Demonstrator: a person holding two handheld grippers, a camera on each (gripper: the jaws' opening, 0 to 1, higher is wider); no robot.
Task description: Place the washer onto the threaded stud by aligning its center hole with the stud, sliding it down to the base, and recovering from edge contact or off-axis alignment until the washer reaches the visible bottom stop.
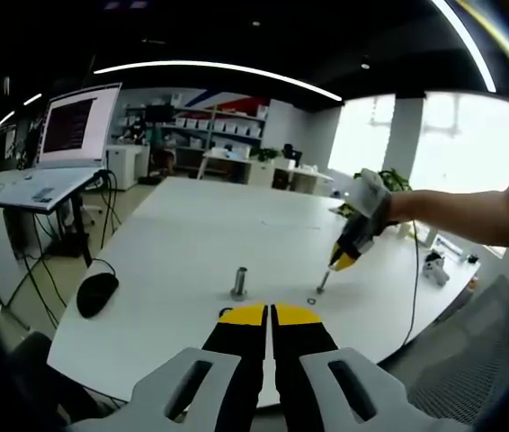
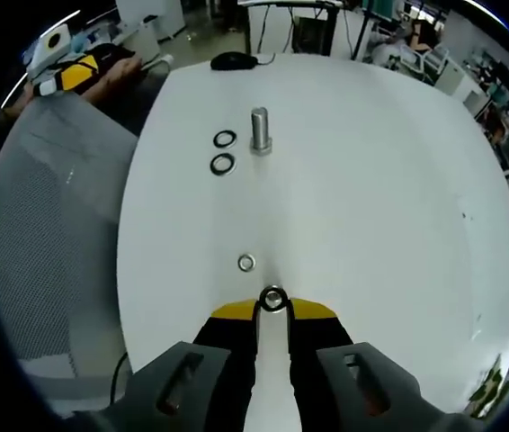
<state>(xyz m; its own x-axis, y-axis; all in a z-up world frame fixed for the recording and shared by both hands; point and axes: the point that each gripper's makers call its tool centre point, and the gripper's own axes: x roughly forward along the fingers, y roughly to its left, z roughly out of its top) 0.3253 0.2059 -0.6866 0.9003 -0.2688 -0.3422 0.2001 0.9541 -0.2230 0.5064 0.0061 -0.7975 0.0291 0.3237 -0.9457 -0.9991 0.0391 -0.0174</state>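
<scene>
Washer [image 2: 272,299] pinched at the tips of right tongs [image 2: 273,309].

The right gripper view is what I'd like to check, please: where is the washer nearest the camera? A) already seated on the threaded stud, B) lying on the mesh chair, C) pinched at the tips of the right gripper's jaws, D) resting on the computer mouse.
C: the washer sits pinched at the yellow tips of the right gripper, well short of the upright threaded stud, which stands bare on the white table.
</scene>
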